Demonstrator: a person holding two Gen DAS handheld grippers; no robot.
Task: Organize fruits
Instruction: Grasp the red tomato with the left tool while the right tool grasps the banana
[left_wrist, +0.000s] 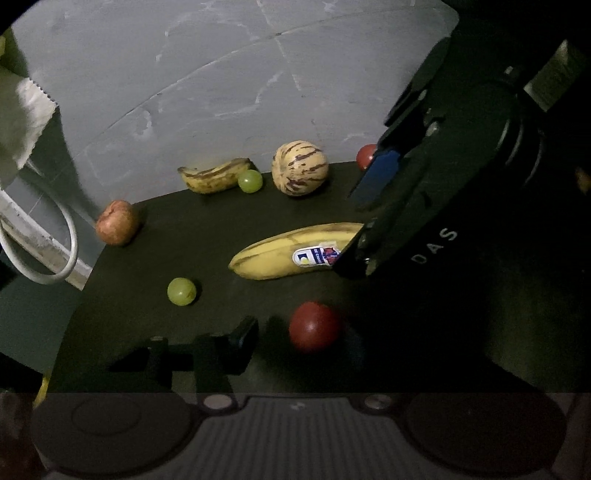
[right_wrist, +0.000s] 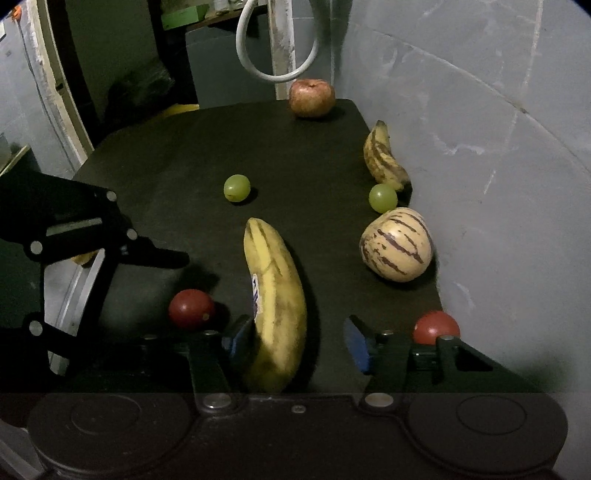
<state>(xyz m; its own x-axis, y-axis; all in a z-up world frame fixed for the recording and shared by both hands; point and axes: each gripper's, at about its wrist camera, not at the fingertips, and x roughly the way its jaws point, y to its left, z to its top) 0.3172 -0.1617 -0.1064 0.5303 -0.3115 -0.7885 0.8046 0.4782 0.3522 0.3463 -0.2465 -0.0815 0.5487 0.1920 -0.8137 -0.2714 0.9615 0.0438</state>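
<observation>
Dark table against a grey wall, 8 fruits loose on it, right gripper astride the large banana.

The grey plaster wall (right_wrist: 480, 147), scuffed white in places, bounds the dark matte table (right_wrist: 295, 155) along its 3 o'clock edge in the right wrist view; a doorway with a white cable loop (right_wrist: 258, 55) lies at 12 o'clock. The right gripper (right_wrist: 295, 341) stands wide open, its blue pads either side of the large banana (right_wrist: 275, 295), the left pad touching the peel, the right pad apart from it. The left gripper (left_wrist: 295, 336) shows only 1 finger, so its opening cannot be told. Striped melon (right_wrist: 396, 244) sits at 3 o'clock by the wall; small spotted banana (right_wrist: 382, 157) and apple (right_wrist: 312, 98) lie beyond it. 2 red tomatoes (right_wrist: 191, 309) (right_wrist: 436, 326) flank the gripper; 2 green grapes (right_wrist: 236, 188) (right_wrist: 383, 198) rest mid-table.
</observation>
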